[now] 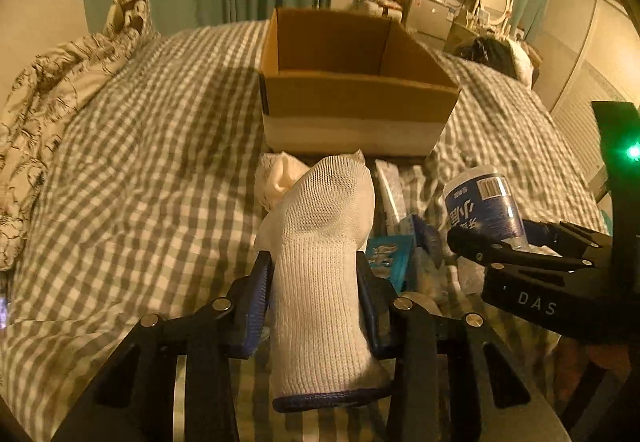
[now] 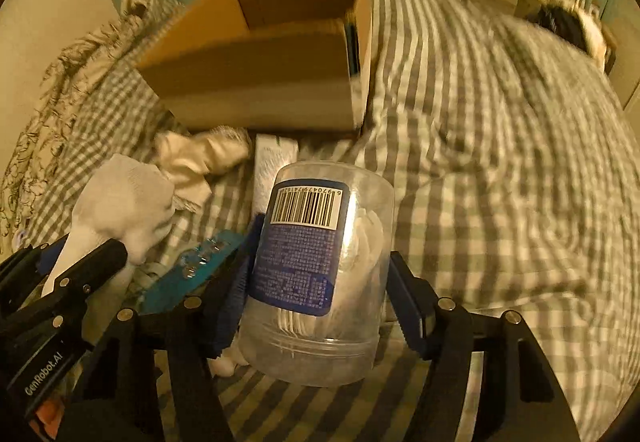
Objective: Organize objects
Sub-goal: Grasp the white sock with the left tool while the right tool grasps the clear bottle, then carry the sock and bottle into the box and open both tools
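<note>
**Both claws loaded, box straight ahead**

While the left gripper (image 1: 316, 282) clamps a white knit sock (image 1: 320, 258) between its blue pads, the cardboard box (image 1: 352, 97) sits dead ahead of it in the upper middle of the left wrist view, open side up, on the grey-and-white checked bedspread (image 1: 140, 145). The sock's long axis runs along the fingers: its dark-edged cuff is at the bottom of the frame, its foot points up toward the box's near wall. In this view the sock's tip lies just short of that wall, so the move to come looks like a forward carry over the rim, then a release.

The right gripper (image 2: 324, 282) is closed on a clear plastic tub (image 2: 320, 282) with a blue label and barcode, held with its length along the fingers. From the right wrist view the box (image 2: 256, 81) lies up and to the left of centre, so this hand would have to swing leftward to reach it; the left hand appears the straighter shot.

Between the grippers and the box lie a crumpled white sock (image 2: 200, 157), a teal packet (image 2: 192, 274) and a white pack (image 2: 272, 169); these seem to be left to sort. The box's visible interior looks bare, though its floor is mostly hidden
</note>
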